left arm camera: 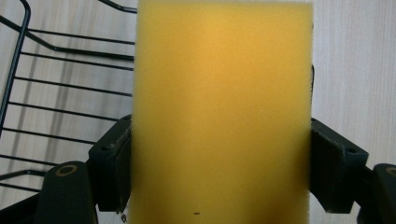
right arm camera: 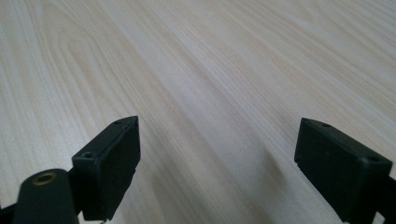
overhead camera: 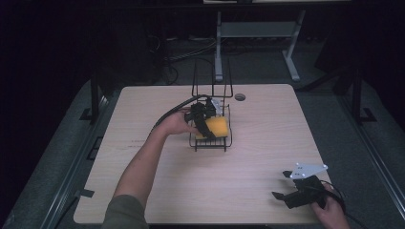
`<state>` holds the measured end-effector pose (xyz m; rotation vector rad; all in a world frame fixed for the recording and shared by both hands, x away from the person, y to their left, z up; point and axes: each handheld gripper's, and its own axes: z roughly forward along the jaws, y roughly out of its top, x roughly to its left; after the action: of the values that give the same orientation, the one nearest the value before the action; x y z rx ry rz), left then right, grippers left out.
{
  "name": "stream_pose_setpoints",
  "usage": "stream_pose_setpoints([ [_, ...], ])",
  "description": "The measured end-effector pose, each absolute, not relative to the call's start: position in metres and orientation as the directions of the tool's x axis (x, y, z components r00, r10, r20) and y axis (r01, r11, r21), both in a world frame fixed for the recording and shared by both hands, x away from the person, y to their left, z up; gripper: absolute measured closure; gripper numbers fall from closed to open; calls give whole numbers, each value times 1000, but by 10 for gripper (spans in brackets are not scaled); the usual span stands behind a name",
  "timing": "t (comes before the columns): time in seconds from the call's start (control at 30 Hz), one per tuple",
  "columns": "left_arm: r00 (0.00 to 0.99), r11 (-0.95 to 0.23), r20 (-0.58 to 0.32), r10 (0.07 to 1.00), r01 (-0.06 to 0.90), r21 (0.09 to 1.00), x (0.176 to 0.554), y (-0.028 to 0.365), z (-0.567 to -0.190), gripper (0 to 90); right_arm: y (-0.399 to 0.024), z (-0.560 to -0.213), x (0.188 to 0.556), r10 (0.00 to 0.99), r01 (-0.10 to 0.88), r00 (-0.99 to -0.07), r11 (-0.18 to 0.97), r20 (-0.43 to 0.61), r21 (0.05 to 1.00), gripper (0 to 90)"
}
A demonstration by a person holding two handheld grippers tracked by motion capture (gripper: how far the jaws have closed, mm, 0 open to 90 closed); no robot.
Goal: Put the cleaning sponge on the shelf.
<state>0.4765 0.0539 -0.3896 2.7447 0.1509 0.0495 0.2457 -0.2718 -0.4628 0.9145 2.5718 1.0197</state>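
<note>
— What do you see of the sponge [left arm camera: 222, 112]?

— It is a yellow block with a fine porous surface and straight edges. My left gripper [overhead camera: 206, 123] has it clamped between both jaws, and it sits over the black wire rack [overhead camera: 228, 141] near the middle of the table [overhead camera: 267, 138].

— And how are the hands?

— My left hand [overhead camera: 175, 123] reaches forward from the bottom, forearm stretched toward the rack. My right gripper [right arm camera: 217, 163] rests low near the table's right front corner, well apart from the rack, its jaws wide apart over bare wood.
</note>
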Motion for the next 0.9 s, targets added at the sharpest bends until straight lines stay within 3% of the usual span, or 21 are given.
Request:
stream_pose_setpoints([
  [0.9,992,-921,-22,128,127,367,487,50,-407,198,-271,-462,244,622,467,-783,564,21,682,140],
])
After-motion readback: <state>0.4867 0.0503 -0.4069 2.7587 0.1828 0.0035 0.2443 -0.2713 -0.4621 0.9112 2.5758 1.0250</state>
